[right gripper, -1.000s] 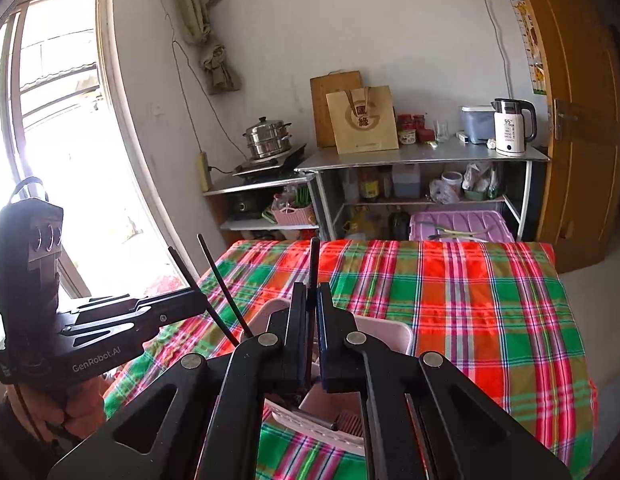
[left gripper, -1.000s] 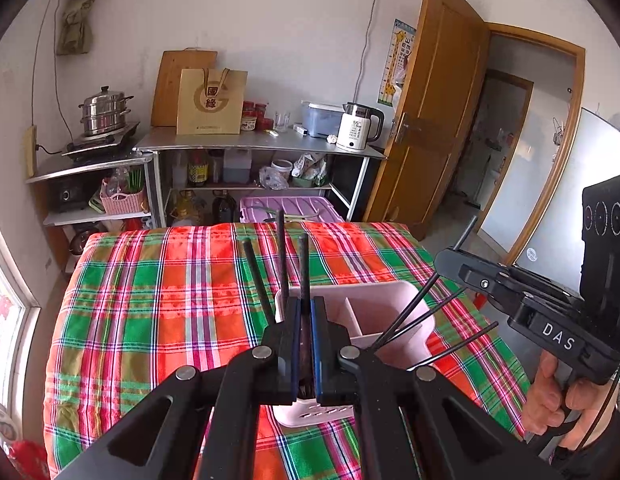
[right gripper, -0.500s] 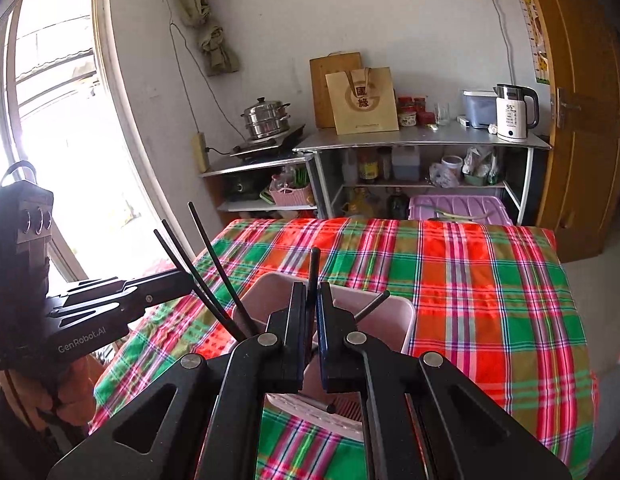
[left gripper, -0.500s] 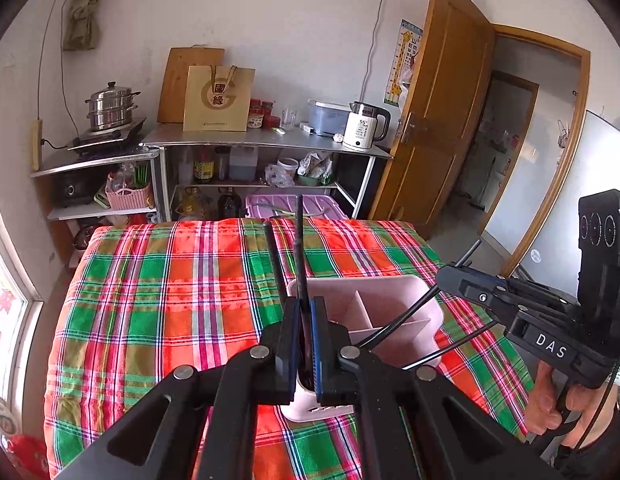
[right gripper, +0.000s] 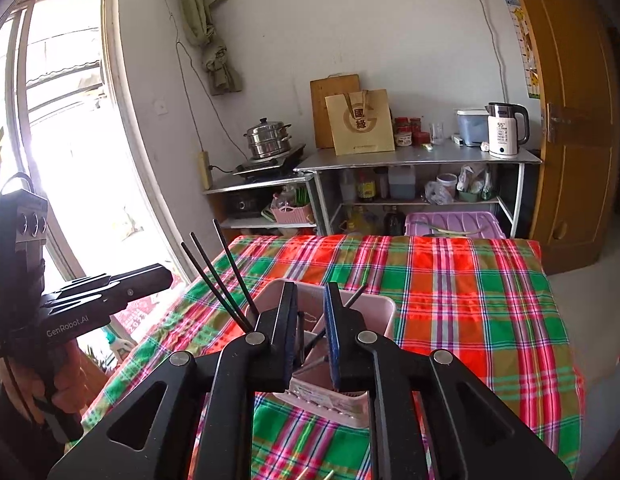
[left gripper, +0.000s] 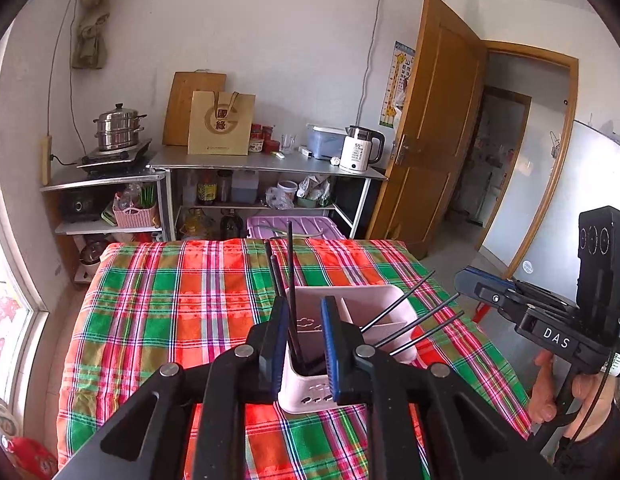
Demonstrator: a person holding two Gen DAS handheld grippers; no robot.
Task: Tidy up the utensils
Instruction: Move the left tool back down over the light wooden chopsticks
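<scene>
A pink utensil holder (left gripper: 374, 300) with dividers stands on the plaid tablecloth (left gripper: 182, 304). Black chopsticks (left gripper: 289, 264) stand upright in its near-left compartment, and several more chopsticks (left gripper: 414, 316) lean out to the right. My left gripper (left gripper: 304, 336) is open just above the holder, with the upright chopsticks loose between its blue pads. In the right wrist view the holder (right gripper: 378, 308) lies under my right gripper (right gripper: 312, 320), which is open, with chopsticks (right gripper: 218, 276) leaning to the left.
Beyond the table stand metal shelves (left gripper: 266, 164) with a kettle (left gripper: 360, 148), a steamer pot (left gripper: 118, 128) and a paper bag. A purple bin (left gripper: 298, 228) sits behind the table. A wooden door (left gripper: 438, 120) is at right, a window (right gripper: 62, 128) at left.
Both grippers have opened and let go of the chopsticks, which now stand in the holder. Both views have lifted and pulled back slightly.
</scene>
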